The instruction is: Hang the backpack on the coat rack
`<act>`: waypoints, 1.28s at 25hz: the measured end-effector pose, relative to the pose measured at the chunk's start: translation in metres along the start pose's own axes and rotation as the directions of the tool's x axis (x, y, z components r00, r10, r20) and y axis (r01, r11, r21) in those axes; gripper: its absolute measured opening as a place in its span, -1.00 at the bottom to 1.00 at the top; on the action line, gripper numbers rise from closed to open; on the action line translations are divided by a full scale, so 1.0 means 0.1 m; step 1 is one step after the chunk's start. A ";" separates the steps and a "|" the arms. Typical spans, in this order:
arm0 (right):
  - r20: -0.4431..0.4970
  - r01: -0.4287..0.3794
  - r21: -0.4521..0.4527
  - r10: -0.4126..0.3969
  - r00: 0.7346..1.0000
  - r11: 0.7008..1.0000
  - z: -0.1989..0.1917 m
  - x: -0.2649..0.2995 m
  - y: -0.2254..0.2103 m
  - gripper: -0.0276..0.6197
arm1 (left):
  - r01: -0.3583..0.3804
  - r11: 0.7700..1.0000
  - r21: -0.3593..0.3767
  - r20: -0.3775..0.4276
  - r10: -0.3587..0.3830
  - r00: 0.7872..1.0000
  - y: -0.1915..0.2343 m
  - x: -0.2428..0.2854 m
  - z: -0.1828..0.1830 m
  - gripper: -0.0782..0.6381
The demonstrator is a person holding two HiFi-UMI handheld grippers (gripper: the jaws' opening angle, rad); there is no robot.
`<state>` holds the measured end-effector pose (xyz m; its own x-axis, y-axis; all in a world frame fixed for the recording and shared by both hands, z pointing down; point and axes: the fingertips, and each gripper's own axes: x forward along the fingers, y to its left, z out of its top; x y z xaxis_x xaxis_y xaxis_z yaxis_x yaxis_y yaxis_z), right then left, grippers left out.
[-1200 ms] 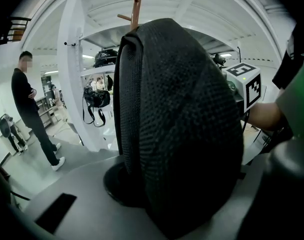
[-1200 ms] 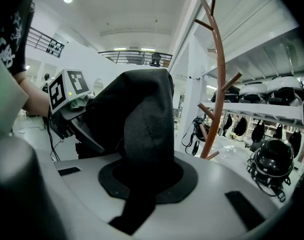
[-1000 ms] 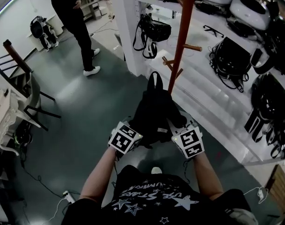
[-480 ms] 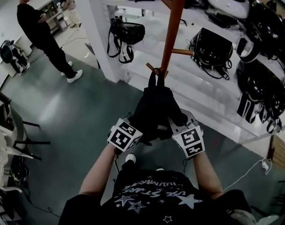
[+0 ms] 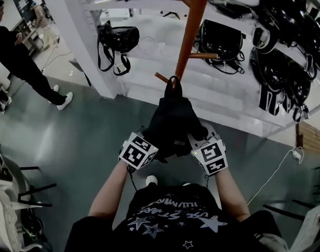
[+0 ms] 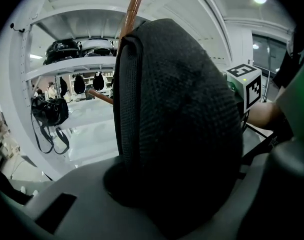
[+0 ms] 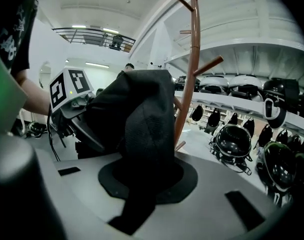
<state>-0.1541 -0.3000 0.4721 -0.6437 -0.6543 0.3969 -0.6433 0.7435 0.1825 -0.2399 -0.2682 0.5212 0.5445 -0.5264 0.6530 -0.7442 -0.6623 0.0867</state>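
Backpack [image 5: 174,122] is held up in front of the chest, black and bunched, gripped from both sides. On its left it is clamped by the left gripper [image 5: 148,146] — in the left gripper view the jaws are nearly together, and a thick fold of dark mesh fabric with a padded edge is pressed between them, filling most of the view. On its right it is clamped by the right gripper [image 5: 199,147]. In the right gripper view the jaws are only narrowly parted, a fold of black fabric is pinched between them, and a strip is left hanging below the pads.

The bag's top loop [image 5: 174,81] is raised to the rack [image 5: 191,30], a brown wooden pole just ahead. The loop is seen right at the tip of a low peg [image 5: 163,78] — touching it or over it, that cannot be told. A second peg [image 5: 206,55] is seen higher up the pole, pointing right.

Behind the rack, white shelves [image 5: 144,83] are loaded with black gear [image 5: 223,38], and a black bag [image 5: 117,37] is hung off a shelf at upper left. A person [image 5: 15,62] in dark clothes is seen standing on the grey floor [image 5: 70,135] at far left.
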 end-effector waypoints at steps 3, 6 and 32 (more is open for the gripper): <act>-0.024 0.028 0.020 -0.027 0.999 0.999 0.00 0.05 0.05 -0.72 | 0.036 0.999 0.016 -0.010 -0.036 0.999 0.07 0.00 -0.03 -0.55; -0.043 0.052 0.034 -0.050 0.998 0.998 -0.01 0.10 0.07 -0.72 | 0.065 0.998 0.026 -0.013 -0.065 0.998 0.13 0.03 -0.06 -0.55; -0.170 0.148 0.085 -0.132 0.977 0.985 -0.34 0.69 -0.21 -0.72 | 0.190 0.982 0.025 -0.078 -0.187 0.979 0.70 0.59 -0.10 -0.54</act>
<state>-0.1709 -0.3563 0.5258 -0.4736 -0.7137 0.5161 -0.7643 0.6242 0.1619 -0.2637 -0.3403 0.5731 0.6426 -0.3500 0.6816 -0.6176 -0.7630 0.1905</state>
